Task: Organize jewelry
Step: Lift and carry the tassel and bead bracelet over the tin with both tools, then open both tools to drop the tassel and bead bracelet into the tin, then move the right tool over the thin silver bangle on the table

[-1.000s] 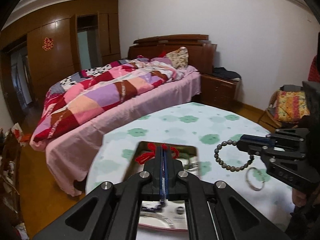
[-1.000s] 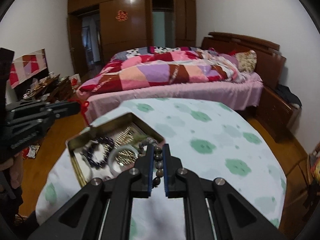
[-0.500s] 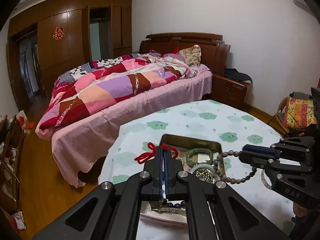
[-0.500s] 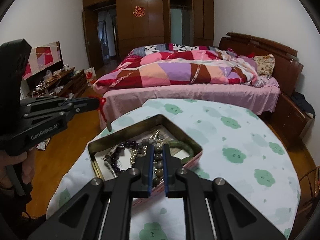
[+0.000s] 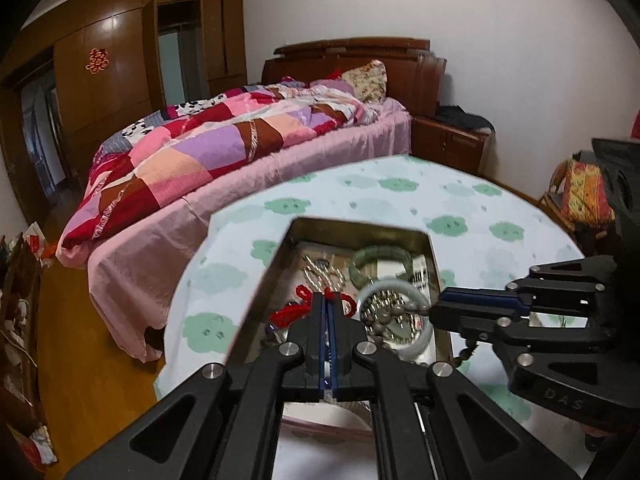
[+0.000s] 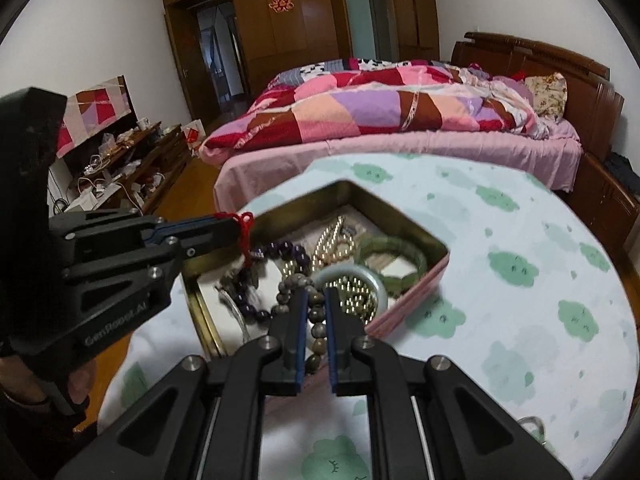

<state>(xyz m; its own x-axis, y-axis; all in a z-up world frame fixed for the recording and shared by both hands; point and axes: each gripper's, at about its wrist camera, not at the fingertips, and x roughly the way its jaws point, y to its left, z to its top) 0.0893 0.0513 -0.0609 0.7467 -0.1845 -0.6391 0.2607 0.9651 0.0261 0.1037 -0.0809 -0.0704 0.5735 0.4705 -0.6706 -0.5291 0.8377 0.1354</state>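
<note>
Between the right tool's [image 6: 315, 306] blue pads hangs a brown bead bracelet [image 6: 298, 286], clamped, its loop draping over the near wall of the open metal tin [image 6: 404, 226] just ahead of the tool. To its left, the left tool [image 5: 328, 312] is pinched together on a knotted red cord [image 5: 298, 310], which dangles above the tin's left side. Below both lie a purple bead bracelet [image 6: 280, 250], a pearl strand [image 6: 330, 240], a green jade bangle [image 6: 394, 258] and a pale bangle [image 6: 352, 276]. Beyond the tin, the worktop [image 6: 520, 232] wears a green-cloud cloth, and a loose ring [image 6: 532, 426] sits far right of the right tool. Risk: part of the bead loop trails outside the tin's wall, so letting go here could spill it onto the cloth. Cord and beads may also tangle with the jewellery beneath.
</note>
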